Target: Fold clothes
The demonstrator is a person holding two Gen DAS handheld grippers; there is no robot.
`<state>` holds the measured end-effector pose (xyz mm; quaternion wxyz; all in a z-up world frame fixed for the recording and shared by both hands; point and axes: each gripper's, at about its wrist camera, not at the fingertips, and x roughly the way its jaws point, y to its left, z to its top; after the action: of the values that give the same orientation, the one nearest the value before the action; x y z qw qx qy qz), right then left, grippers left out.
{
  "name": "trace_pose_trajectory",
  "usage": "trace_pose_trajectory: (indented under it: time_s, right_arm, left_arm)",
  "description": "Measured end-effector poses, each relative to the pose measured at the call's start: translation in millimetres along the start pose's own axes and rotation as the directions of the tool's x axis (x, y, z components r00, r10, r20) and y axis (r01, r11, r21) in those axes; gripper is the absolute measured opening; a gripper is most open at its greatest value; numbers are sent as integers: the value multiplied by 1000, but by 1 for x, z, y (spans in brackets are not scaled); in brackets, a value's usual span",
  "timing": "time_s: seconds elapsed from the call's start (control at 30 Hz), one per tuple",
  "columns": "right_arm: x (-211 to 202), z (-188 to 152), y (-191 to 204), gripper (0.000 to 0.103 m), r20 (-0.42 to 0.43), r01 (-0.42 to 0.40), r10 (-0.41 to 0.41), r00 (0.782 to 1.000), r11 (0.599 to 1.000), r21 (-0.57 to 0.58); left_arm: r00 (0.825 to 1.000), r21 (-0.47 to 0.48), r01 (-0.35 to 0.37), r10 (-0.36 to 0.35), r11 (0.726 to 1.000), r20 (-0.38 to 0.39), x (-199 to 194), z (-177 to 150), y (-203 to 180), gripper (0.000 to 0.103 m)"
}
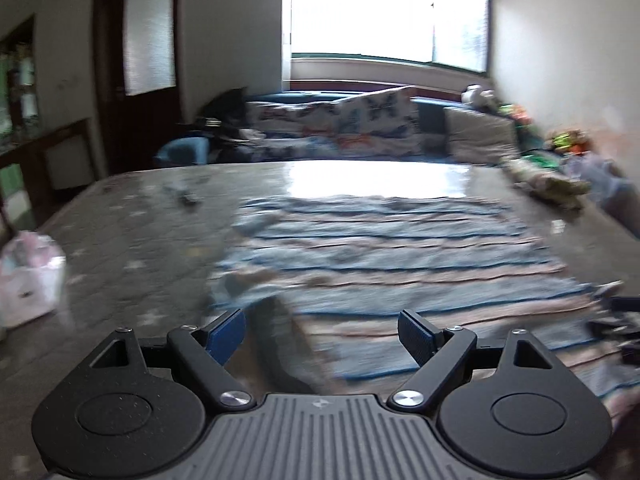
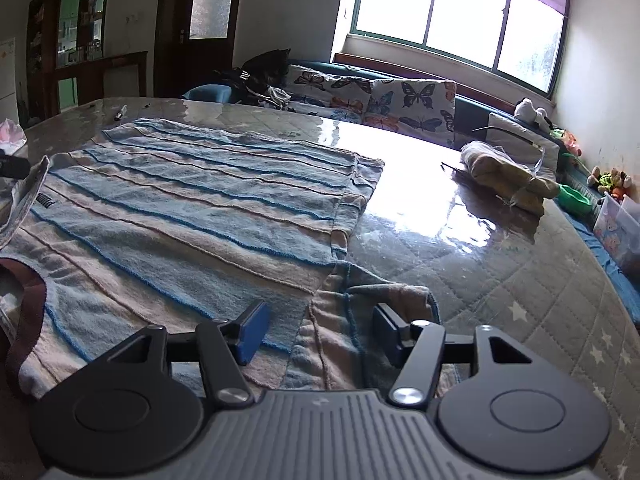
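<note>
Blue-and-beige striped knit sweater [image 2: 192, 216] lies spread flat on the grey quilted star-print desk [image 2: 520, 300] under a glossy clear cover, body smooth, dark maroon neck trim [image 2: 28, 320] at the near-left edge in the right wrist view. One sleeve [image 2: 360, 312] is folded in and bunched at the near-right corner of the garment. Right claw [image 2: 320, 334] sits low over that sleeve, jaws parted, blue pads either side of the bunched cloth; pads not pressing on it, nothing gripped. Left claw [image 1: 322, 334] hangs above the sweater's near edge [image 1: 380, 264], jaws wide apart, nothing between them; that view is motion-blurred, so fine detail of the cloth is lost. A small part of the left claw shows at the left edge of the right wrist view, beside a lifted white flap of fabric [image 2: 28, 188]. Farther out on the desk: a dark pen-like item [image 2: 121, 112] near the far-left corner, a clear bag of yellowish-brown stuff [image 2: 508, 176] far right, a pink-and-white plastic bag [image 1: 28, 280] on the left edge. Strong window glare on the cover past the sweater. Behind the desk: sofa with butterfly-print cushions [image 2: 400, 104], a dark heap of clothes [image 2: 264, 72] at its left end, plush toys [image 2: 610, 182] along the right wall, big window [image 2: 460, 20], dark wooden door [image 2: 200, 28] and cabinet [image 2: 72, 32] on the left.
</note>
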<state>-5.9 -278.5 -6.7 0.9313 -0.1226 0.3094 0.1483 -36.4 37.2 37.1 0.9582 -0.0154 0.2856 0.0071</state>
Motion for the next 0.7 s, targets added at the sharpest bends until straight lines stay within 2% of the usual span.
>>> trace_pose_trajectory:
  time_s: [0.1, 0.23, 0.5, 0.7]
  right_arm:
    - [0, -1, -1, 61, 2, -1, 1, 1000, 1000, 10]
    - [0, -1, -1, 62, 4, 1, -1, 1000, 1000, 10]
    - [1, -2, -1, 64, 8, 3, -3, 1000, 1000, 15]
    - [1, -2, -1, 65, 9, 4, -4, 1000, 1000, 19]
  left_arm:
    - [993, -3, 121, -121, 993, -17, 11, 1, -16, 86]
    - [980, -43, 180, -183, 983, -77, 34, -3, -24, 86]
    - [984, -42, 105, -109, 994, -137, 45, -13, -11, 85]
    - [989, -1, -40, 39, 999, -141, 39, -16, 1, 82]
